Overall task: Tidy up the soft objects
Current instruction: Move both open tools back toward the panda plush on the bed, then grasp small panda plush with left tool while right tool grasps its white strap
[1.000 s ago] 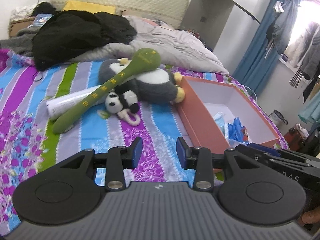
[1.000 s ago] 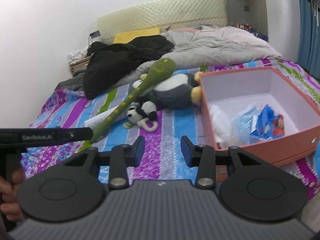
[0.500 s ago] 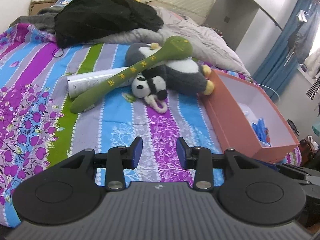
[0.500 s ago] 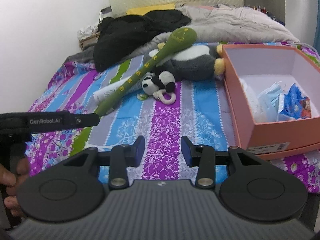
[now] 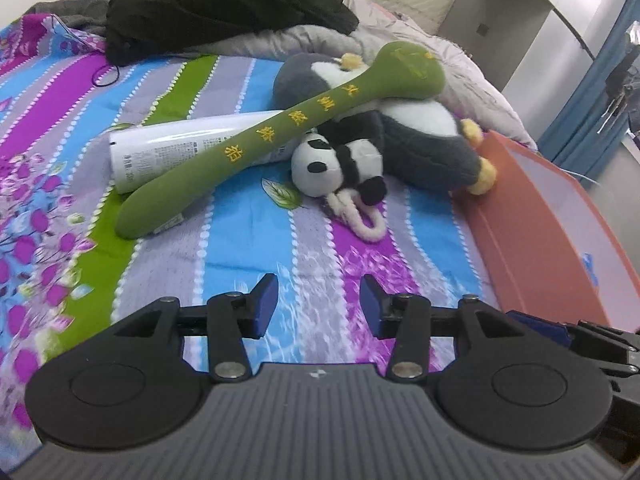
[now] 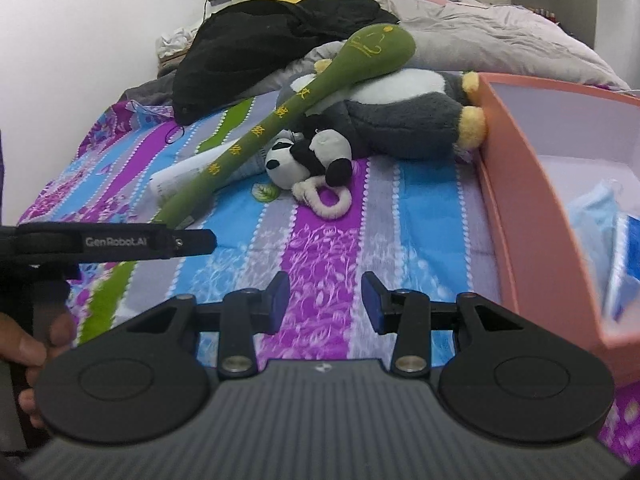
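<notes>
Left view: closer to the toys than a second ago, approach underway. Left gripper (image 5: 319,305) fingers wide apart, empty. Green plush (image 5: 276,136) across panda (image 5: 340,168) and penguin (image 5: 416,140), mid-bed; box (image 5: 536,232) at right edge.

Right view: also advanced. Right gripper (image 6: 325,303) parted, empty; open bedsheet (image 6: 320,256) ahead, box wall close right.

Legible marking: "GenRobot.AI" in pale lettering on the black arm of the left tongs (image 6: 108,241), seen in the right wrist view

Yellow embroidered characters run in a row along the shaft of the green plush mallet (image 5: 280,132); they are Chinese script, too distorted to read. A yellow embroidered emblem sits on its head, unclear

Small dark print on the white tube (image 5: 176,148) under the mallet is too small to read
</notes>
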Motion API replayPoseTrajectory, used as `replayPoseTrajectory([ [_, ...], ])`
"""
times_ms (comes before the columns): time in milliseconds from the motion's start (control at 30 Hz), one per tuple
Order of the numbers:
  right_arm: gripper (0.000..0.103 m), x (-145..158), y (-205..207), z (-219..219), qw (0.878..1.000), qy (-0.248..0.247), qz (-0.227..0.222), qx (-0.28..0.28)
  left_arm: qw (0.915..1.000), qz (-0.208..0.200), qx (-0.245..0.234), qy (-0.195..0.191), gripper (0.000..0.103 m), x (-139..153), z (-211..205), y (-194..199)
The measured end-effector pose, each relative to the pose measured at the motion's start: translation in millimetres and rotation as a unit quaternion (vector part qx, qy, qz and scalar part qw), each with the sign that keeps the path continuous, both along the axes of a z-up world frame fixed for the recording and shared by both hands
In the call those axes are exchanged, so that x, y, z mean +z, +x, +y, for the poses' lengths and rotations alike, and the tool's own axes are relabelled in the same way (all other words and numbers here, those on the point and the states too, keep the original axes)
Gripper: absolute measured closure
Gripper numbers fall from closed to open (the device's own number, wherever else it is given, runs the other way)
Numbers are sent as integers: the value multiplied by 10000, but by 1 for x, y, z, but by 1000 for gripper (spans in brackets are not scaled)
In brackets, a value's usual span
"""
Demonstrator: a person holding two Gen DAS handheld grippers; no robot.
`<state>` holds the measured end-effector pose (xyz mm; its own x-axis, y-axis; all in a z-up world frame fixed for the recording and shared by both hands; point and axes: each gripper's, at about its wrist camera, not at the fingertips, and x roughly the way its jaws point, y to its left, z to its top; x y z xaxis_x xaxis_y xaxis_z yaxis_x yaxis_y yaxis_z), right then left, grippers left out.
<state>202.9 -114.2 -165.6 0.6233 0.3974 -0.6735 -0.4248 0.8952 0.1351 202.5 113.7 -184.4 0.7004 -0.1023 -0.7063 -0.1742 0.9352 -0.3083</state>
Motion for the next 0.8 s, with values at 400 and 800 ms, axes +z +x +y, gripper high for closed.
replayPoseTrajectory([
  [400,60,-62,78,18,10000,-53,46,-28,9996,-228,135,-61,49,-44,17,84],
  [800,44,-73,107,43,9980,6,-437,447,9962,-581,205,-612,39,-55,27,117],
])
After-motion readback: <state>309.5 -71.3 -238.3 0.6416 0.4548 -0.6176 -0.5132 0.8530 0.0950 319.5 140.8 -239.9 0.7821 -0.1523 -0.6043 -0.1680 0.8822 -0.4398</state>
